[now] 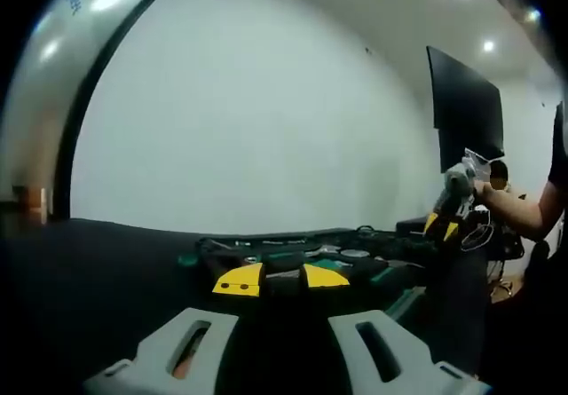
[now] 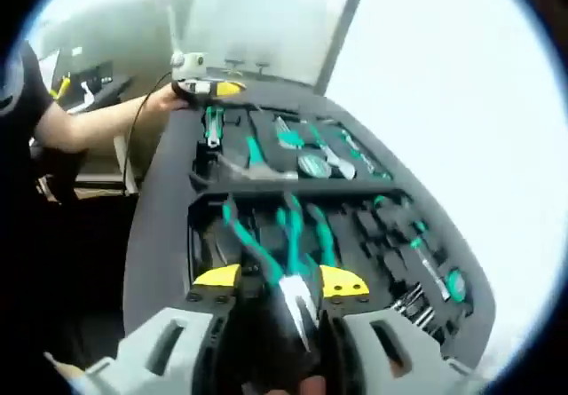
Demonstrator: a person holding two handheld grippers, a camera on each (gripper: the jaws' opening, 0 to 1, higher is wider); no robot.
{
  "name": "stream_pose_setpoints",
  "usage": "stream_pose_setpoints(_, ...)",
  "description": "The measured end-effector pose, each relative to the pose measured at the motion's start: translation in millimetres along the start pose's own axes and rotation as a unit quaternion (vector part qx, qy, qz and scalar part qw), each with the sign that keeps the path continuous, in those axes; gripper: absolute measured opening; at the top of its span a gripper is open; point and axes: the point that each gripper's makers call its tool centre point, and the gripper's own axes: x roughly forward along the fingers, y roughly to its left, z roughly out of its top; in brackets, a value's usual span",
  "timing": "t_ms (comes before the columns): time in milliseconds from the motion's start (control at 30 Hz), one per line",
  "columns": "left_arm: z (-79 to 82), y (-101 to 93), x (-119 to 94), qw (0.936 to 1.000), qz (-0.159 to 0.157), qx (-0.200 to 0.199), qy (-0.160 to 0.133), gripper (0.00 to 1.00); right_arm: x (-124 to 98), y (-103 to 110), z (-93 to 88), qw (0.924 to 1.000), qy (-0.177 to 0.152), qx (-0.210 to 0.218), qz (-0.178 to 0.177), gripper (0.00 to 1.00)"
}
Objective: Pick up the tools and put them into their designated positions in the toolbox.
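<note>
**Right gripper pinching pliers over the open toolbox**

In the right gripper view, the right gripper (image 2: 282, 299) sits nearest, its yellow-tipped jaws closed in on a pair of pliers (image 2: 286, 271) with green handles; the metal nose points back toward the camera and the handles fan out over the toolbox (image 2: 160, 235). Just beyond, the near half of the dark foam tray holds shaped slots, with a green-handled screwdriver (image 2: 433, 275) lying in one to the right. Farther on, the other half carries more green-handled tools and a round tape measure (image 2: 312, 165). At the far edge, a person's hand (image 2: 169, 98) holds the left gripper (image 2: 209, 87) just above the case rim.

In the left gripper view, the left gripper (image 1: 282, 280) has its yellow tips spread, with nothing between them. Past them, the toolbox (image 1: 293, 253) lies low on the black table (image 1: 98, 271). At the far right, a hand holds the right gripper (image 1: 444, 222) raised near a dark screen (image 1: 466, 106) on the white wall (image 1: 257, 120).
</note>
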Motion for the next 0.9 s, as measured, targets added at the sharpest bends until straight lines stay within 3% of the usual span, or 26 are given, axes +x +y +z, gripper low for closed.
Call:
stream_pose_setpoints(100,-2.6,-2.5,0,1.0,0.002,0.005,0.006,0.16,-2,-10,-11.6,0.9997,0.017,-0.016,-0.008,0.28)
stream_pose_setpoints(133,-3.2,-1.8,1,1.0,0.003,0.006,0.008,0.16,-4,-11,-16.6,0.9998,0.021,-0.004,-0.002,0.27)
stream_pose_setpoints(267,-4.3,-2.1,1,0.9999,0.003,0.008,0.01,0.16,-7,-16,-24.2,0.9958,0.006,0.091,0.01,0.2)
stream_pose_setpoints(300,-4.6,-1.2,1,0.9999,0.003,0.008,0.011,0.16,-9,-24,-30.5,0.9898,0.01,0.142,-0.002,0.18)
stream_pose_setpoints(333,-4.7,-1.2,1,0.9999,0.003,0.008,0.011,0.16,-10,-22,-29.5,0.9858,0.003,0.168,0.014,0.18)
stream_pose_setpoints(367,-5.1,0.5,1,0.9999,0.003,0.007,0.011,0.16,-11,-21,-24.9,0.9863,-0.018,0.162,0.028,0.18)
stream_pose_setpoints(500,-5.8,2.1,2,0.9999,0.003,0.008,0.011,0.16,-15,-13,-22.0,0.9844,-0.02,0.17,0.04,0.15)
stream_pose_setpoints(633,-6.3,3.3,2,0.9999,0.003,0.008,0.012,0.16,-18,-4,-21.3,0.985,-0.01,0.168,0.041,0.12)
stream_pose_setpoints(767,-6.6,5.2,2,0.9999,0.003,0.009,0.012,0.16,-20,14,-25.6,0.985,0.02,0.164,0.05,0.06)
stream_pose_setpoints(800,-6.5,5.2,2,0.9999,0.003,0.009,0.012,0.16,-18,-8,-33.5,0.9859,0.019,0.16,0.046,0.06)
stream_pose_setpoints(833,-6.5,6.1,3,0.9999,0.003,0.008,0.011,0.16,-18,-9,-34.1,0.9868,0.019,0.155,0.044,0.06)
stream_pose_setpoints(867,-6.4,7.0,3,0.9999,0.003,0.008,0.011,0.16,-17,-10,-35.5,0.9915,0.014,0.122,0.042,0.07)
stream_pose_setpoints(900,-6.4,7.9,3,0.9999,0.003,0.008,0.011,0.16,-16,-9,-37.0,0.9901,0.017,0.133,0.041,0.07)
